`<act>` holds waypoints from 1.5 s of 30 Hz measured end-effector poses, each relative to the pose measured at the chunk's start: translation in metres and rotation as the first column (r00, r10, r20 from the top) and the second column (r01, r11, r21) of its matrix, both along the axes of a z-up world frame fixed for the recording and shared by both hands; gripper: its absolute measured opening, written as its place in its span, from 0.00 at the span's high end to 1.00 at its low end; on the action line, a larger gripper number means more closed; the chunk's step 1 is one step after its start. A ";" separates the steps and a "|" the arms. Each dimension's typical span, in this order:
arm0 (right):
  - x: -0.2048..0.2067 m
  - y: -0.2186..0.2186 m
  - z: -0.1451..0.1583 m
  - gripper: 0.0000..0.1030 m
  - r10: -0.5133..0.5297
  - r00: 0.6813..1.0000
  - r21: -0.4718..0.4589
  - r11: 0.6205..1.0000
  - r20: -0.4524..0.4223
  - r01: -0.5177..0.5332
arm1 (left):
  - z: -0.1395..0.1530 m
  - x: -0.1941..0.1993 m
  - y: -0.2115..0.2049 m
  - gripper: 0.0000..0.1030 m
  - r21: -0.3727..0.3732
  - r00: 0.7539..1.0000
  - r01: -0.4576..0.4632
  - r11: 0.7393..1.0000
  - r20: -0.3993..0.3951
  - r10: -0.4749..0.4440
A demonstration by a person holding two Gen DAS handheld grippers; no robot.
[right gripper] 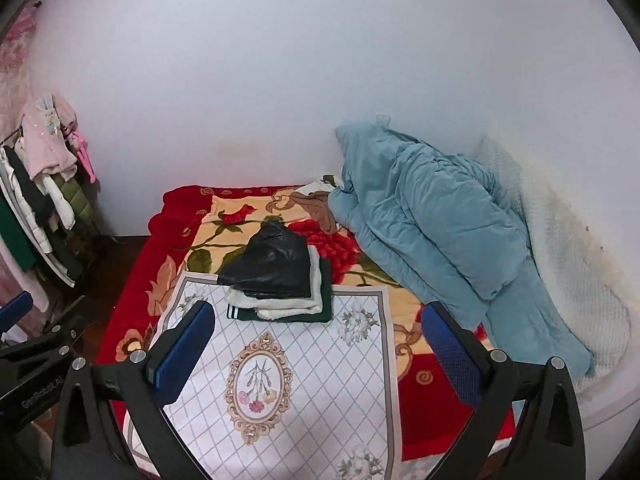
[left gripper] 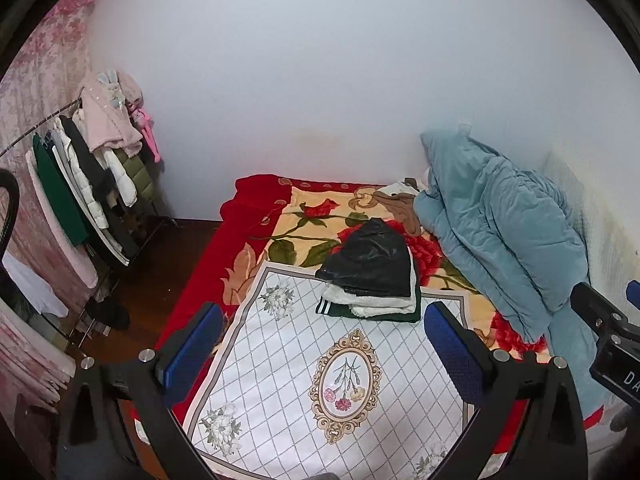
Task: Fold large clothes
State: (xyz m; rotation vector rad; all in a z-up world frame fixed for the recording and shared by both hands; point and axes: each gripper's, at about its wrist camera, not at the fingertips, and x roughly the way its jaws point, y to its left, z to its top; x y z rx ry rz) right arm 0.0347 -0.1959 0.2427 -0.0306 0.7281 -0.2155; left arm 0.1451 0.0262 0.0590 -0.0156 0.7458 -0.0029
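Both grippers hover above the near end of the bed, empty. The left gripper [left gripper: 324,344] has its fingers spread wide, and so does the right gripper [right gripper: 316,344]. A folded stack [left gripper: 372,276] sits at the far edge of the white cloth [left gripper: 304,368], mid-bed. This looks like a pause between garments. Next is probably fetching another, perhaps the brown garment [left gripper: 400,206] by the blue quilt [left gripper: 500,224].

Open flat white patterned cloth [left gripper: 320,380] directly ahead between the fingers. Beyond it, blocked by a stack of 3 folded garments [right gripper: 280,280]. Ahead right, walled off by a heaped blue quilt [right gripper: 432,224]; far left, a loaded clothes rack [left gripper: 92,184].
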 end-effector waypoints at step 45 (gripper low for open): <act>0.010 -0.003 0.004 0.00 0.053 0.999 -0.005 0.999 0.002 -0.052 | 0.015 -0.012 0.001 0.00 0.002 1.000 -0.018 1.000 0.025 0.018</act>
